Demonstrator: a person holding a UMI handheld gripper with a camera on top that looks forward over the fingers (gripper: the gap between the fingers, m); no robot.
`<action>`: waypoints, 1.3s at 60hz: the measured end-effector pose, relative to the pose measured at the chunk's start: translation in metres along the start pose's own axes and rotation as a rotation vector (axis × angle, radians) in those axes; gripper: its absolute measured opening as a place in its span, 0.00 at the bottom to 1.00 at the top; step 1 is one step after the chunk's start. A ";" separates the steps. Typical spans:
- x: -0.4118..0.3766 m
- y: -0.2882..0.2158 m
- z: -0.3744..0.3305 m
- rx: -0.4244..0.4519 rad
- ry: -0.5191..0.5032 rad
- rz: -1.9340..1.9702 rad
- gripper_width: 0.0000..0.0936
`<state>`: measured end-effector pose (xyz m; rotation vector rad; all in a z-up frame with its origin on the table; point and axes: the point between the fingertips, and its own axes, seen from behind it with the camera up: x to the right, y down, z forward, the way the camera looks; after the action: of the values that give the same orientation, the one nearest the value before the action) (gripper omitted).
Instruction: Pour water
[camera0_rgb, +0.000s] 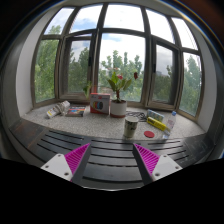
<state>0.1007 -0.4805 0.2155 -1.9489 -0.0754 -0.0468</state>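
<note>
Cup (131, 126) is standing upright on the pale stone windowsill (40, 120), a small grey-metallic cylinder with a dark open mouth; whether it is holding water cannot be told. It is sitting beyond the fingers, slightly nearer the right-hand one, close to the sill's front edge. The gripper (112, 158) is hovering with its fingers spread wide, gripping nothing, the magenta ribbed pads (77, 156) facing inward across an open gap. Below and ahead of them a dark bench (110, 152) with long ridges is running crosswise, leaving free room between the fingers and the sill. Just beside the cup on the right a red and yellow flat thing (153, 125) is lying, with a small bottle-like item (171, 120) further along. Behind the cup a potted plant (119, 92) is rising from a white pot, a pink and white box (100, 102) next to it, and small bright packets (62, 108) are lying toward the left. Tall bay windows (120, 50) are curving around the sill, green trees showing through the glass
</note>
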 end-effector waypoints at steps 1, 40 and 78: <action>0.002 0.001 0.001 -0.002 0.003 0.003 0.92; 0.330 0.129 0.096 -0.036 0.224 0.016 0.91; 0.452 0.020 0.415 0.147 0.142 0.007 0.53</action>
<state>0.5519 -0.0887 0.0742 -1.7941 0.0217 -0.1697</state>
